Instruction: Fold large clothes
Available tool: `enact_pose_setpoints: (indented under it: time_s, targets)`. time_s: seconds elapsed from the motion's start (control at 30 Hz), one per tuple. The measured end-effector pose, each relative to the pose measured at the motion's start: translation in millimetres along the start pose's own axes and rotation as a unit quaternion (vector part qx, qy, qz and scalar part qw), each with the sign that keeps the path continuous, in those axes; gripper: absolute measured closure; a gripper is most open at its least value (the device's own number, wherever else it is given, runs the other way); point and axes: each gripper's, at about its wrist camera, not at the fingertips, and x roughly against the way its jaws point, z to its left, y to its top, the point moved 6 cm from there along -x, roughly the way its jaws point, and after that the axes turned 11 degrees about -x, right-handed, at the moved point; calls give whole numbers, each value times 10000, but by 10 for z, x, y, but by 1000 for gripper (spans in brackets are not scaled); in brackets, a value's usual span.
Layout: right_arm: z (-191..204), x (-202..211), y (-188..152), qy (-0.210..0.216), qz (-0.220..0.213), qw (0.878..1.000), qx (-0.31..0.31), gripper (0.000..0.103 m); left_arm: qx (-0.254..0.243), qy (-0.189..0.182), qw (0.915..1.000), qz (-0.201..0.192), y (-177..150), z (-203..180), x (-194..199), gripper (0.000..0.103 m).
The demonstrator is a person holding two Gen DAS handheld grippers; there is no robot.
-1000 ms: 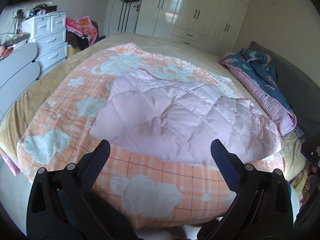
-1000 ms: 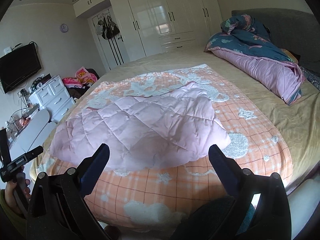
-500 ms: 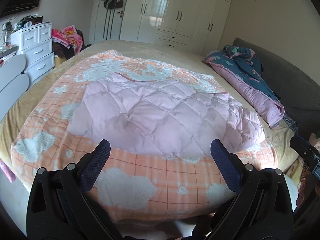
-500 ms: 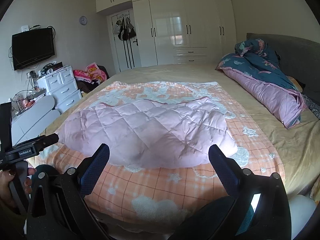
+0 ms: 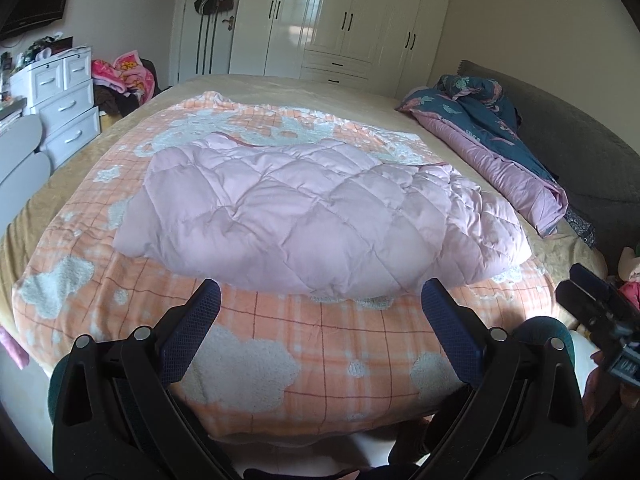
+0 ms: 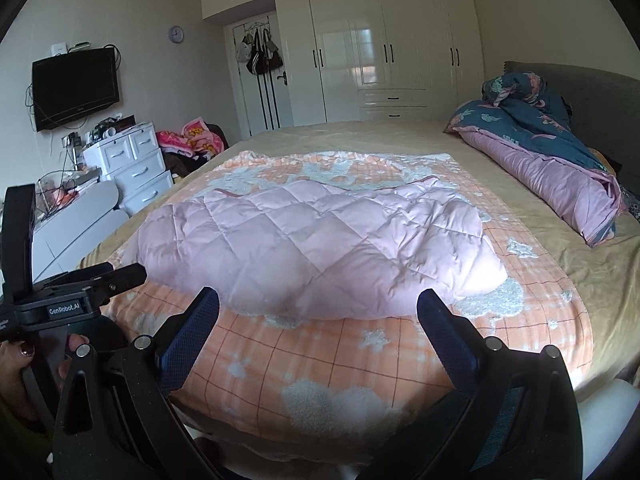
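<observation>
A pale pink quilted garment (image 5: pixel 320 216) lies folded over on an orange checked blanket (image 5: pixel 304 344) with white clouds, on the bed; it also shows in the right wrist view (image 6: pixel 320 248). My left gripper (image 5: pixel 320 300) is open and empty, held back from the bed's near edge. My right gripper (image 6: pixel 318 308) is open and empty, also short of the garment. The left gripper's body shows at the left of the right wrist view (image 6: pixel 60 304), held in a hand.
A rolled blue and pink duvet (image 6: pixel 560 168) lies along the bed's right side by a grey headboard (image 5: pixel 580 152). White drawers (image 6: pixel 128 168) and a clothes pile (image 6: pixel 188 140) stand at left. White wardrobes (image 6: pixel 380 52) line the far wall.
Both grippers have pulled back and risen, so the views tilt up toward the wardrobes. The garment lies still. Both stay open.
</observation>
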Motion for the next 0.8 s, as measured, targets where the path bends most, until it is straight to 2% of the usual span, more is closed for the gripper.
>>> enact_pose_setpoints:
  time_s: [0.2,0.8]
  targets:
    - [15,-153,-126,-2,247,9997,-14,4,-37,0,10000,92,-36,-16,-51,9]
    - [-29,-102,-78,2,172,9998,-59,4,-140,94,9996,205,-82,-41,-86,9]
